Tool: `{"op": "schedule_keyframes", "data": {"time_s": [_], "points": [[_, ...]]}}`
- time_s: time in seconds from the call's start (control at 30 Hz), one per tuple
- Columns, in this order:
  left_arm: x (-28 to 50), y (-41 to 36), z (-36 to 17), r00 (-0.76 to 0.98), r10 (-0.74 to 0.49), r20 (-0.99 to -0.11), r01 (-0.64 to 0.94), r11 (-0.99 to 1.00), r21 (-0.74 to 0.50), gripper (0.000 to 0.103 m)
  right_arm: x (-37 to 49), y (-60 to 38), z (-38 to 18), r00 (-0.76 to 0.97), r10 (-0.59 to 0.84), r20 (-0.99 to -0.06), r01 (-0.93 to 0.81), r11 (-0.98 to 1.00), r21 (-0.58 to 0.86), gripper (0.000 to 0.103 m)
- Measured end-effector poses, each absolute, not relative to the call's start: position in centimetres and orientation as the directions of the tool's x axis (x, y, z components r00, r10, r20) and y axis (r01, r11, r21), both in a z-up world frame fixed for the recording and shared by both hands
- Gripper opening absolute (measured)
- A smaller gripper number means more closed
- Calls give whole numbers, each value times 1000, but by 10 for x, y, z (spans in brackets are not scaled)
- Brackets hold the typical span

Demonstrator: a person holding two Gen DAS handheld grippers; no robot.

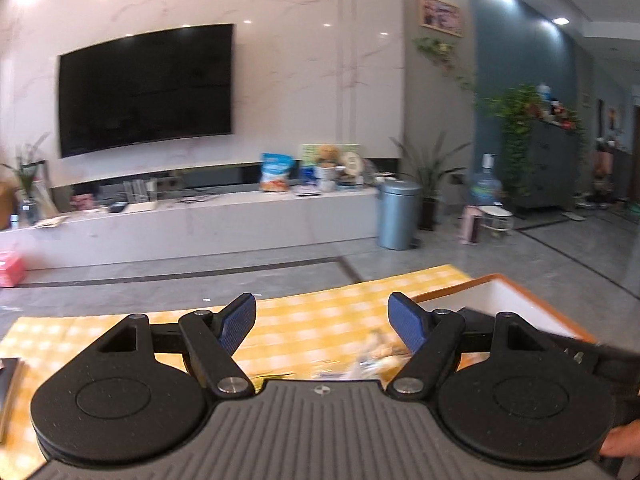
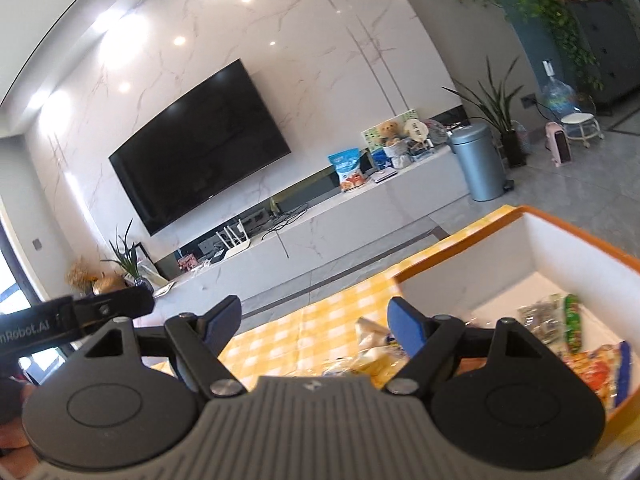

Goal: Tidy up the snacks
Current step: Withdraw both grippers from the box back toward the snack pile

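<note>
The worktop under a yellow-and-white checked cloth [image 2: 340, 312] carried an orange-rimmed white box [image 2: 532, 232] at its right, holding several snack packets [image 2: 572, 320]. More clear-wrapped snacks [image 2: 372, 354] lay just beside it. Left tongs [image 1: 322, 326] and right tongs [image 2: 314, 322] gaped wide, empty.

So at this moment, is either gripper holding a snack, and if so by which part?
Nothing is held. The left gripper and the right gripper both stand open with nothing between their fingers; the snack packets lie on the checked tablecloth and in the box.
</note>
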State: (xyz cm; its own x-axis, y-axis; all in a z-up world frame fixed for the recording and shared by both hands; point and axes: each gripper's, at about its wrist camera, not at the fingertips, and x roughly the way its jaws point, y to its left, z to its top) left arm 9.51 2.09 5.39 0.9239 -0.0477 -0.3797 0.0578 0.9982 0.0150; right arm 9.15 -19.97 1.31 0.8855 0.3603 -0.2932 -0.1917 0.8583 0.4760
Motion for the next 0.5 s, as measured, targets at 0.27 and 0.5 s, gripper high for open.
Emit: {"op": "schedule_keyframes", "data": {"time_s": [0.27,0.5], "points": [[98,62,18,917,132,-378,-149,989,-15,88,118,-160,-17,857,344,-383,-172,893,417,79],[117,117,-21,851,65,-522,-202,957,-209,88,130,-121,-54,826,307,-474,-167,935,313,79]]}}
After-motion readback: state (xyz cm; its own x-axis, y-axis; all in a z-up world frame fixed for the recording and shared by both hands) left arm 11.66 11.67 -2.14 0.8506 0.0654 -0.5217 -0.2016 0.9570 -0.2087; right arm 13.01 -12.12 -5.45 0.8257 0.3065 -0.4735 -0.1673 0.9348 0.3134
